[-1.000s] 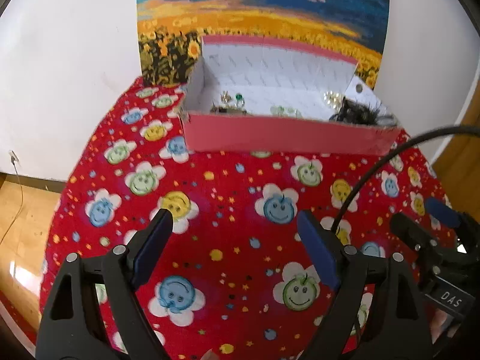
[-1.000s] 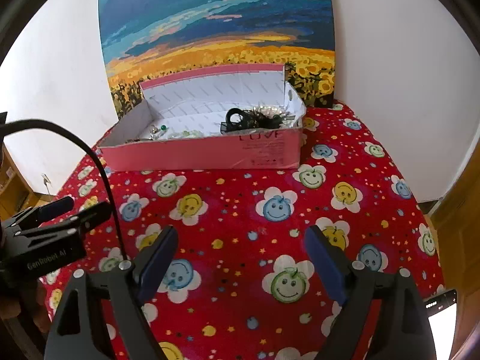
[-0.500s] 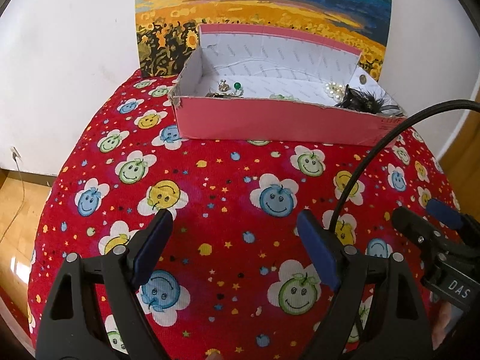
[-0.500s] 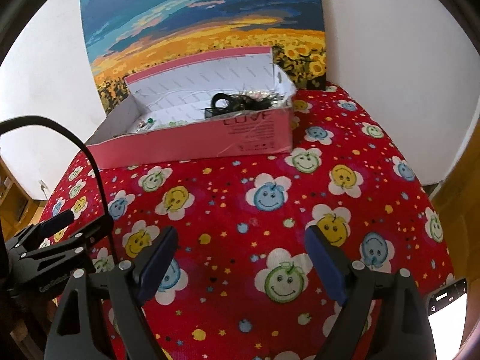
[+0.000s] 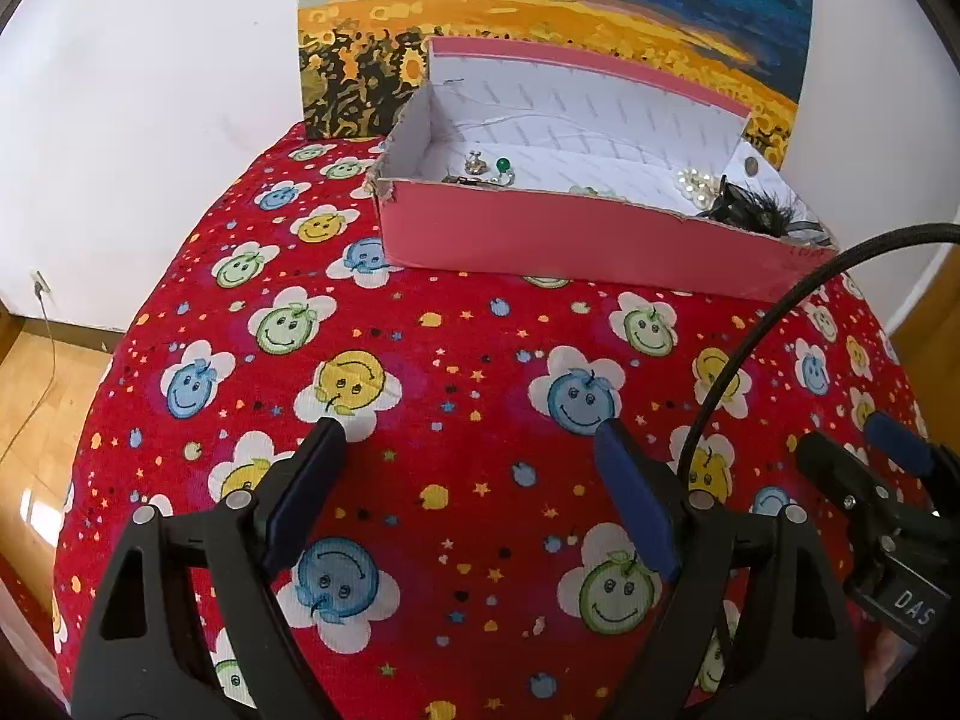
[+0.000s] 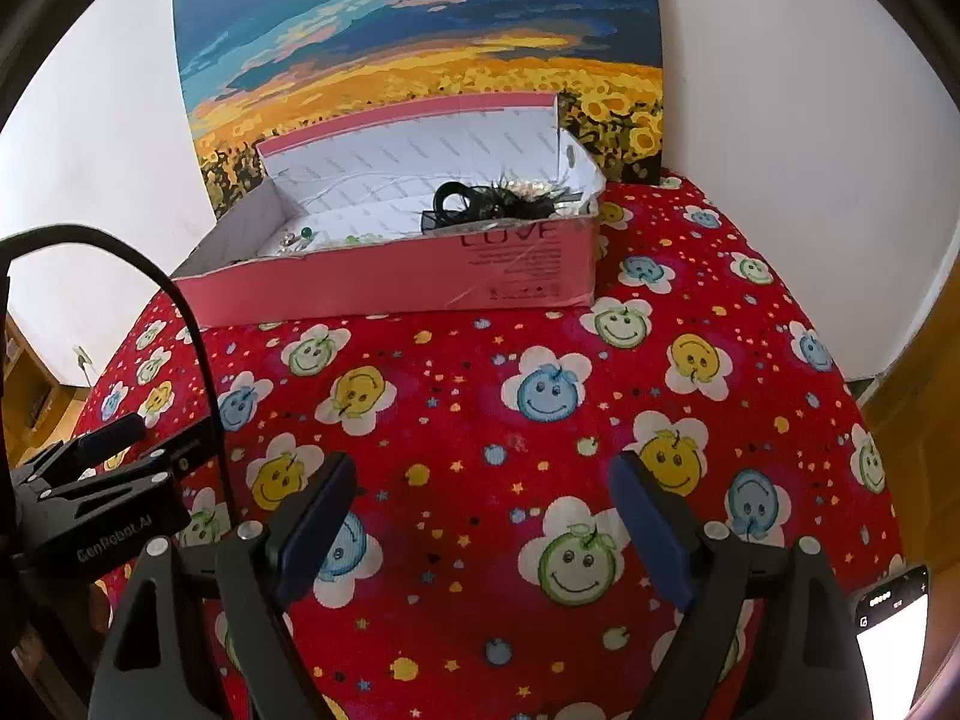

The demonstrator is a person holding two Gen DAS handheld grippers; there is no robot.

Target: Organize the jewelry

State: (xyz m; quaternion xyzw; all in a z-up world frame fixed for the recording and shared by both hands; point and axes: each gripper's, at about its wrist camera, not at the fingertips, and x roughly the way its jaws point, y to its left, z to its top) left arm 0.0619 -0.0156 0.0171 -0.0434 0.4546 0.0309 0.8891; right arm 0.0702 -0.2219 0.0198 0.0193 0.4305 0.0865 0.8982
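Jewelry (image 5: 487, 170) is lying inside a pink box (image 5: 576, 240) that is sitting on a red smiley-print cloth (image 5: 468, 372), in front of a sunflower painting (image 5: 540, 6). Short of the box, the left gripper (image 5: 468, 480) and right gripper (image 6: 483, 510) are hovering wide open, holding nothing.

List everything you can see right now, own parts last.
box: 1, pink outside and white inside, open, at the far side of the tablecloth
green bead piece: 1, green, box's left end
pearl cluster: 1, white, towards the box's right end
feathery piece: 1, black, box's right end
tablecloth: 1, red with smiley flowers, under the box
painting: 1, blue and yellow, on the wall behind
left claw: 1, black, open, empty
right claw: 1, black, open, empty
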